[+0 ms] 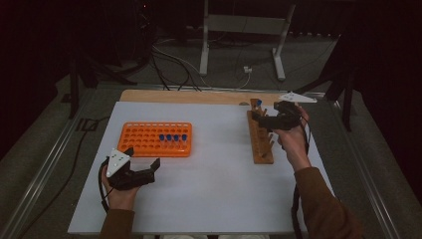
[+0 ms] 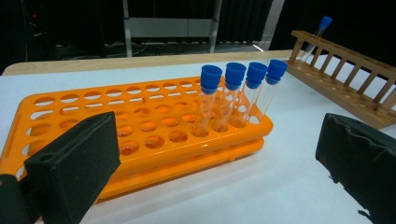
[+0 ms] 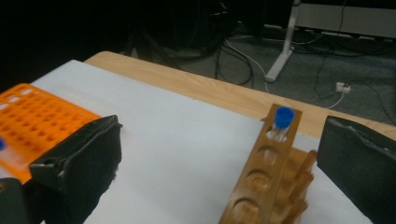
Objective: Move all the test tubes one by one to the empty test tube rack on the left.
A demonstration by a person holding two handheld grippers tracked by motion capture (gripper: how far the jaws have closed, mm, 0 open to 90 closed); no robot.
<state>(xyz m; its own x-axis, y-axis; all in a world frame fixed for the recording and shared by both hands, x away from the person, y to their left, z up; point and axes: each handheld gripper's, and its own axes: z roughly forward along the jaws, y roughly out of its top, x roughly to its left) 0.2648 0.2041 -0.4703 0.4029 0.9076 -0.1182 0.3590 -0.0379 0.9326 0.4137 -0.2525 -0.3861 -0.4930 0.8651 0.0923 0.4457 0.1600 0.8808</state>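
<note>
Hovering with jaws spread wide and empty, the right gripper (image 1: pixel 271 118) sits over the far end of the long wooden tube rack (image 1: pixel 261 142), apparently lined up on the last blue-capped clear test tube (image 3: pixel 282 122) standing there. Four matching tubes (image 2: pixel 238 95) already stand in the orange plastic rack (image 1: pixel 134 142). Resting near the bench's (image 1: pixel 209 199) front-left, the left gripper (image 1: pixel 144 167) also gapes empty, likely waiting.

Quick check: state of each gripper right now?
Left gripper: open, holding nothing, in front of the orange rack.
Right gripper: open, holding nothing, by the wooden rack.
</note>
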